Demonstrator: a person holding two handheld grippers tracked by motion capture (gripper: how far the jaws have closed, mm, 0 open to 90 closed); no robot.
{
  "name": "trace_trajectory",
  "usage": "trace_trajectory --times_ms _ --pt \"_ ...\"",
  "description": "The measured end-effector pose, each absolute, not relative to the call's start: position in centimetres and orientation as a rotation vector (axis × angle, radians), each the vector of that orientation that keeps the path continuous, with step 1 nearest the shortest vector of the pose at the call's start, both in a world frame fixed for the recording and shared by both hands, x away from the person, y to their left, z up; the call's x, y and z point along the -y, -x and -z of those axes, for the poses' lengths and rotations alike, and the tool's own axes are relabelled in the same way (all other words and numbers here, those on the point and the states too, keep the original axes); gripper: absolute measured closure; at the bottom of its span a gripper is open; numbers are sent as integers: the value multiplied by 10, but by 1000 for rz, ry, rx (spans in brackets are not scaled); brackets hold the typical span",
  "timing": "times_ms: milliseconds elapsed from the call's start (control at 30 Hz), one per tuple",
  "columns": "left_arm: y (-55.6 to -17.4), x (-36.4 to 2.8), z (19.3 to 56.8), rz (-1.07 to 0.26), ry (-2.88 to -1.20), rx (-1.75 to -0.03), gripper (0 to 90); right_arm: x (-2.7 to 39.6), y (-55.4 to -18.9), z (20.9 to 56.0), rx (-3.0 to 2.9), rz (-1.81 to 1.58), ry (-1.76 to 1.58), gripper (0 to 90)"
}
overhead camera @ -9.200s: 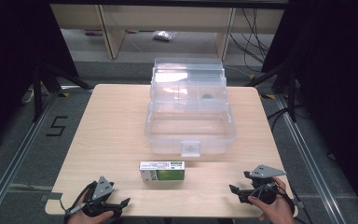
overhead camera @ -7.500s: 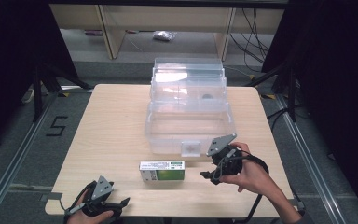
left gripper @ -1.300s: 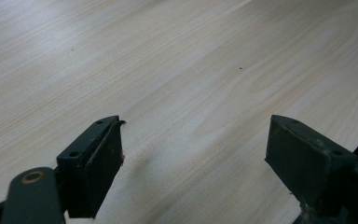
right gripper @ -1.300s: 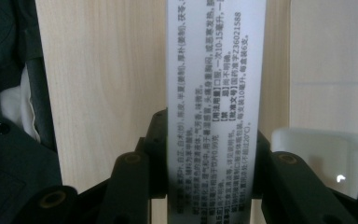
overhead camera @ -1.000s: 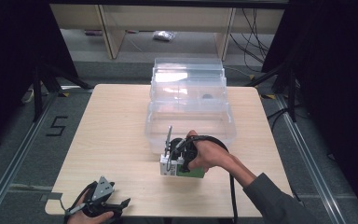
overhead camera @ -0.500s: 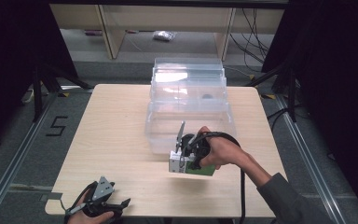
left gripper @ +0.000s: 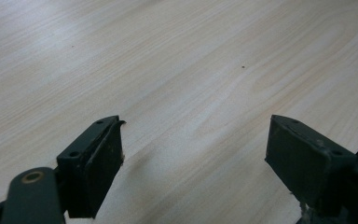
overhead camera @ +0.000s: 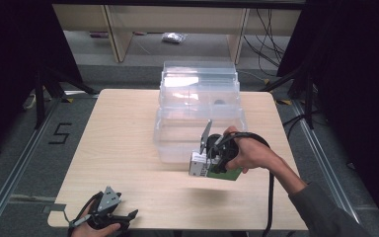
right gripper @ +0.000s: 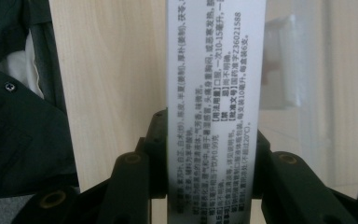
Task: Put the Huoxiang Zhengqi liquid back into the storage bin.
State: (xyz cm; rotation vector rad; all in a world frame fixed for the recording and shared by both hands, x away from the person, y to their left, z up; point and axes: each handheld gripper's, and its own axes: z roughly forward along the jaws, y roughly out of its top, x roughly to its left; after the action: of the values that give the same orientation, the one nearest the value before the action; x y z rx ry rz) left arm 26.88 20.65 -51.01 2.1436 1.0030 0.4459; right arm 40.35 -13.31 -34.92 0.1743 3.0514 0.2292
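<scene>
From the high view I see my right gripper [overhead camera: 208,163] clamped on the medicine box [overhead camera: 216,169], a white and green carton, held clear of the table [overhead camera: 128,133]; its shadow lies on the wood below. The box hangs toward the table's right half, nearer the near edge than the far one, just in front of the clear plastic bin [overhead camera: 200,118], whose front wall it overlaps in this view. The bin stands open near the far edge, lid tipped back.

The right gripper view gives what the overhead cannot: the jaws press both narrow sides of the medicine box [right gripper: 214,93], and the white face carries lines of small black print. The bin's pale wall [right gripper: 298,70] shows blurred behind it.

My left gripper [overhead camera: 109,217] sits at the table's near left corner, in my hand. Overhead its jaws are hard to read; the left gripper view shows them spread wide over bare wood [left gripper: 177,70], with nothing between them.
</scene>
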Motion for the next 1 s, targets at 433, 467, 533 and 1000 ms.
trace_trajectory --times_ms 433,467,533,1000 --pt "-270 -208 510 -439 -2156 -1009 181 150 -415 324 -3016 -222 -233 647" --pt "-270 -208 510 -439 -2150 -1012 181 152 -418 322 -3018 -232 -205 647" --pt "-270 -208 510 -440 -2153 -1011 181 154 -418 317 -3010 -216 -267 647" --pt "-270 -209 510 -434 -2149 -1010 181 162 -433 302 -2995 -198 -274 648"
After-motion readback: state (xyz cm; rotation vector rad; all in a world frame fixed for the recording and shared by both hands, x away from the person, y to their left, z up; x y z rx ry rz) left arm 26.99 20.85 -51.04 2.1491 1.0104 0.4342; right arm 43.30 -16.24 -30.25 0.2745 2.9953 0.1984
